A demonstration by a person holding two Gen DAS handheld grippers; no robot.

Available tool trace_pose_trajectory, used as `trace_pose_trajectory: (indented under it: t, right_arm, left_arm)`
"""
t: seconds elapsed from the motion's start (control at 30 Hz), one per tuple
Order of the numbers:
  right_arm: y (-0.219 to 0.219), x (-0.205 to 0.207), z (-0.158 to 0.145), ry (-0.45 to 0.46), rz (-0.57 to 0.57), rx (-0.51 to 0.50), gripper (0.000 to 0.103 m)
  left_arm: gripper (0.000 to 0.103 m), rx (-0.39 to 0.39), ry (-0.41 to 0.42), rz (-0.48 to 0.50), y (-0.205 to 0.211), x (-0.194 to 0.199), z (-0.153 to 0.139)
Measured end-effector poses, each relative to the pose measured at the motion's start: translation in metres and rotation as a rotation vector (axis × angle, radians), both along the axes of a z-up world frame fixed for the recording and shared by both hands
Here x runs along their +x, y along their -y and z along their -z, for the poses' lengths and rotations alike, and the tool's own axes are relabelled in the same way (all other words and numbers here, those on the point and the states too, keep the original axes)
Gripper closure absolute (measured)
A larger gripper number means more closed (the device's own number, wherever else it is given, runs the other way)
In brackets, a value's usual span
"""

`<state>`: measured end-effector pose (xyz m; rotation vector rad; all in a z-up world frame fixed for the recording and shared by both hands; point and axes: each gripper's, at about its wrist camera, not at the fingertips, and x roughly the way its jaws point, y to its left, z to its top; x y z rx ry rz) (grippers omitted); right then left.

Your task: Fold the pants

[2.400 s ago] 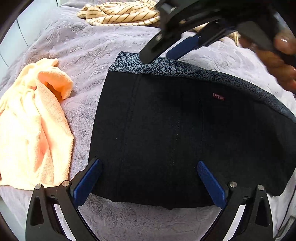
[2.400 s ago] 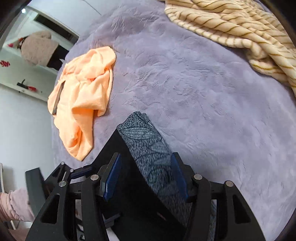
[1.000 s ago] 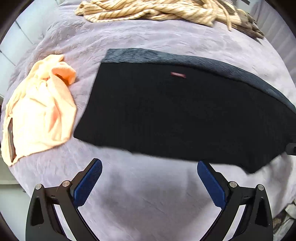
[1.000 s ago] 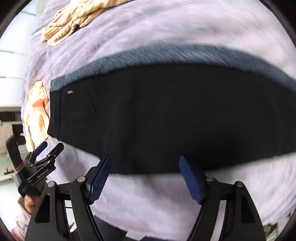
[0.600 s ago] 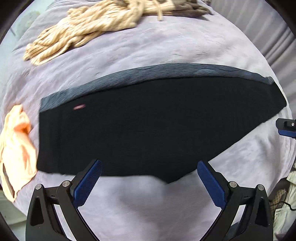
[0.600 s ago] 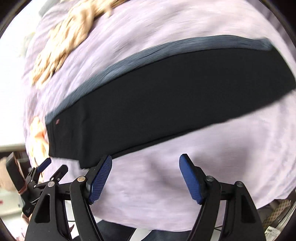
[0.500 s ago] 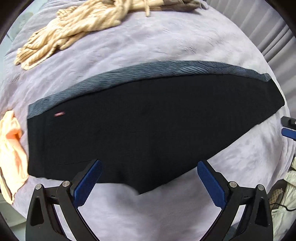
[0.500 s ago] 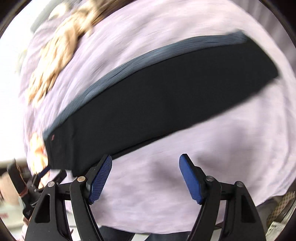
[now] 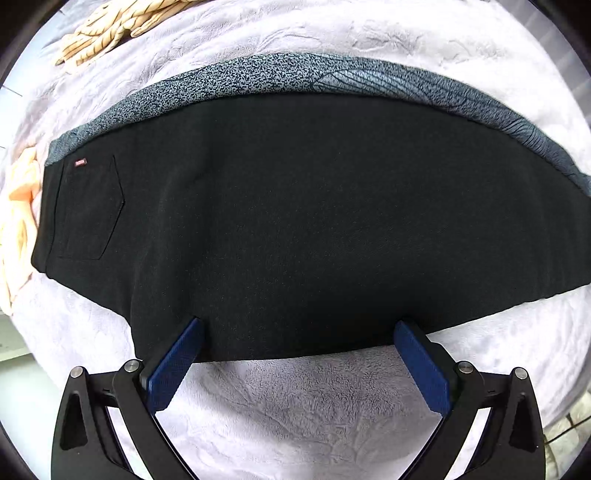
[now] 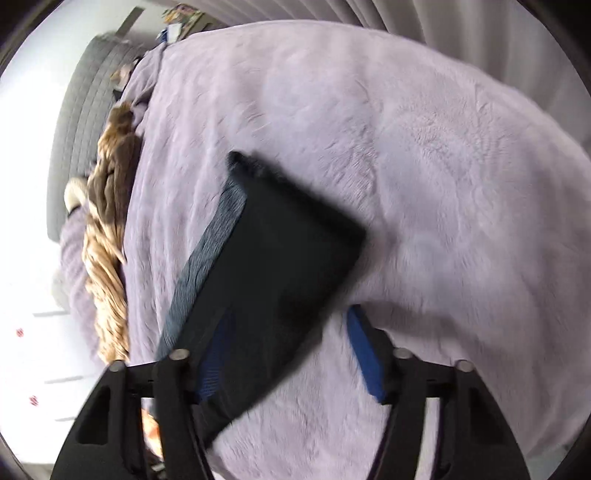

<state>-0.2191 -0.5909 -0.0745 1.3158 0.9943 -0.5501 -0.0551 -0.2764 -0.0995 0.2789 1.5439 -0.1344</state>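
Observation:
The black pants (image 9: 295,221) lie flat on the lilac blanket, folded lengthwise, with a grey patterned side panel (image 9: 295,77) along the far edge and a back pocket with a small red tag at the left. My left gripper (image 9: 295,354) is open and empty at the near edge of the pants, around their middle. In the right wrist view the cuff end of the pants (image 10: 273,266) lies in front of my right gripper (image 10: 284,350), which is open and empty. The view is blurred.
An orange towel (image 9: 18,221) lies just left of the waistband. A tan striped garment (image 9: 110,22) lies at the far left of the bed and also shows in the right wrist view (image 10: 107,236). A grey headboard (image 10: 81,122) and curtains stand beyond the lilac blanket (image 10: 443,184).
Both grippers left the waistband. The left moved along to the middle of the pants and came close to their near edge. The right swung to the cuff end.

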Motion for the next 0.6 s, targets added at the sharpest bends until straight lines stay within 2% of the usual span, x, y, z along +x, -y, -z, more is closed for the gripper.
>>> trace_pose_trajectory:
  t: [0.03, 0.07, 0.13, 0.2, 0.23, 0.3, 0.37, 0.43, 0.47, 0.53, 0.6]
  right_arm:
    - [0.007, -0.001, 0.007, -0.003, 0.018, 0.027, 0.083]
    - [0.011, -0.003, 0.008, 0.004, 0.025, 0.046, 0.090]
    - [0.011, 0.004, -0.001, 0.058, -0.020, 0.023, 0.090]
    - [0.009, 0.014, -0.015, 0.066, -0.119, -0.047, 0.090]
    - [0.008, 0.020, -0.016, 0.042, -0.168, -0.082, 0.090]
    - [0.011, 0.026, -0.002, -0.031, -0.201, -0.079, 0.090]
    - [0.015, 0.024, 0.018, -0.084, -0.174, -0.019, 0.084]
    - [0.017, 0.007, 0.018, -0.034, -0.075, 0.037, 0.079]
    - [0.016, -0.002, 0.009, -0.037, -0.034, 0.018, 0.079]
    - [0.008, -0.010, -0.020, -0.053, -0.013, -0.098, 0.076]
    - [0.001, 0.005, -0.044, 0.011, -0.099, -0.188, 0.076]
  left_arm:
    - [0.000, 0.013, 0.000, 0.009, 0.001, 0.008, 0.009]
    - [0.000, 0.029, 0.001, 0.020, 0.012, 0.014, 0.009]
    - [0.000, 0.058, -0.004, 0.042, 0.020, 0.014, 0.011]
    - [0.000, 0.075, -0.017, 0.035, 0.026, 0.013, 0.015]
    - [0.000, 0.081, -0.019, 0.033, 0.028, 0.017, 0.017]
    - [0.000, 0.099, -0.021, 0.042, 0.031, 0.028, 0.023]
    - [0.000, 0.113, -0.020, 0.058, 0.036, 0.050, 0.030]
    - [0.000, 0.107, -0.005, 0.069, 0.039, 0.045, 0.012]
    - [0.000, 0.100, 0.002, 0.070, 0.038, 0.044, 0.006]
    - [0.000, 0.089, 0.017, 0.058, 0.037, 0.041, -0.006]
    - [0.000, 0.085, 0.011, 0.031, 0.036, 0.041, -0.014]
